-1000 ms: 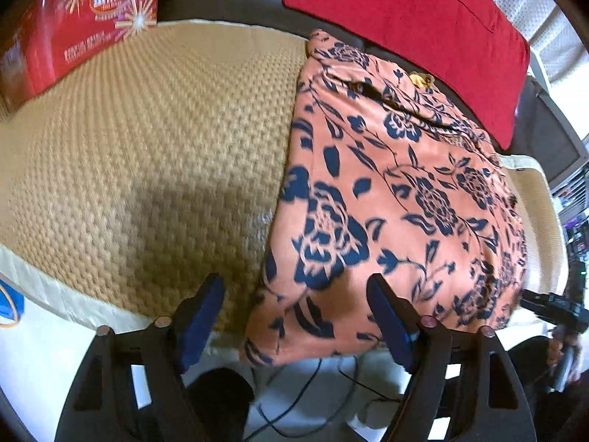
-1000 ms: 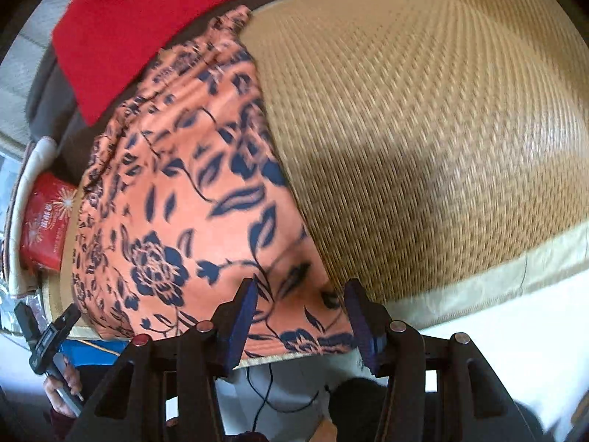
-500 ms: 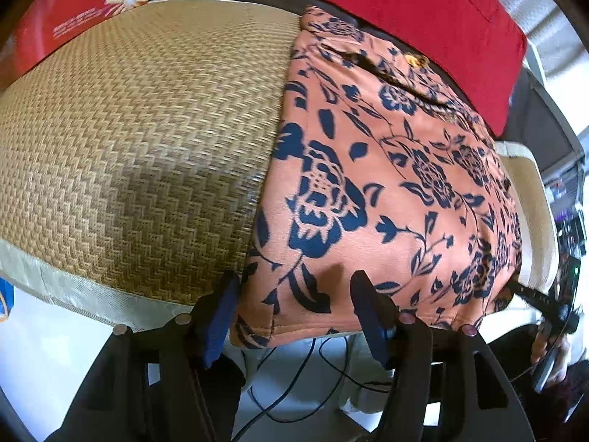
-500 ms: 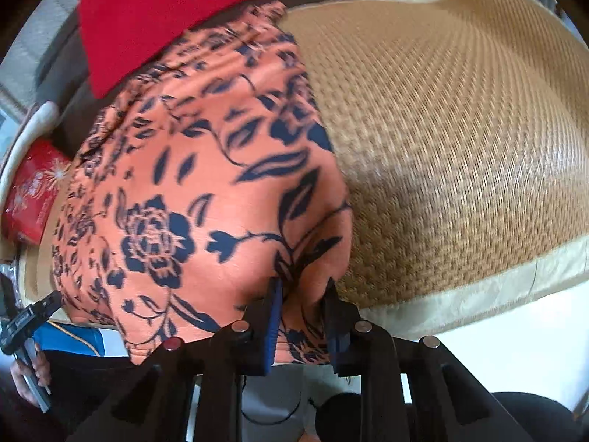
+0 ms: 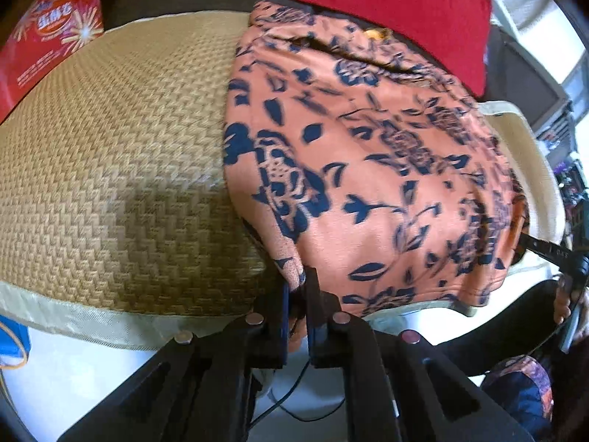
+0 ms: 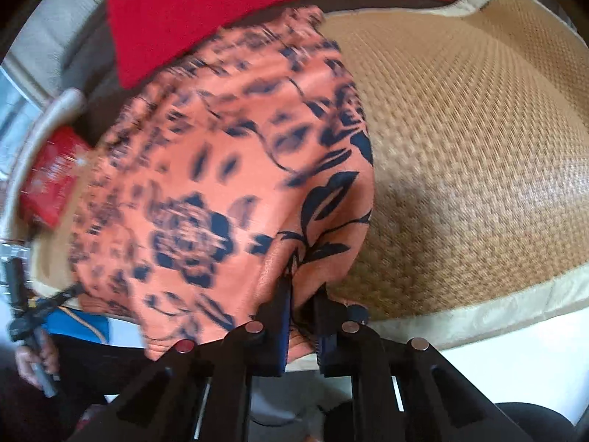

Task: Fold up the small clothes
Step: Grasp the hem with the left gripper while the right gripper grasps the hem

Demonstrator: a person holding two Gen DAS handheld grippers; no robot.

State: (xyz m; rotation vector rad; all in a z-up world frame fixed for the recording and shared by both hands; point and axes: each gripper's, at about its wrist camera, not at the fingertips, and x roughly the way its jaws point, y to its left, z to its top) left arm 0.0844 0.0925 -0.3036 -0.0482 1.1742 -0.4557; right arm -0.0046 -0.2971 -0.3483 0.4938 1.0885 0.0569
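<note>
We have the orange floral garment (image 5: 368,169) spread flat on the woven mat (image 5: 110,169), its far end tucked up against the red cushion (image 5: 368,3) and its near hem hanging just over the mat's pale border. Our left gripper (image 5: 297,294) is clamped on the near hem at one corner, cloth pinched between its pads. Our right gripper (image 6: 303,298) is clamped on the opposite near corner of the same hem — the fabric bunches up into the narrow gap between its fingers. A red printed box (image 5: 48,37) sits off at the mat's far edge, clear of the work.

We judge this to be the very start of a fold: both near corners are secured, nothing is yet lifted or doubled over. The next move, as we read it, calls for raising both corners together and carrying them toward the cushion end, keeping the hem taut between the two grips so the cloth lays over itself evenly. Uneven height or pace between our hands would likely skew the fold line — and the thin fabric could slip from such a shallow pinch.
</note>
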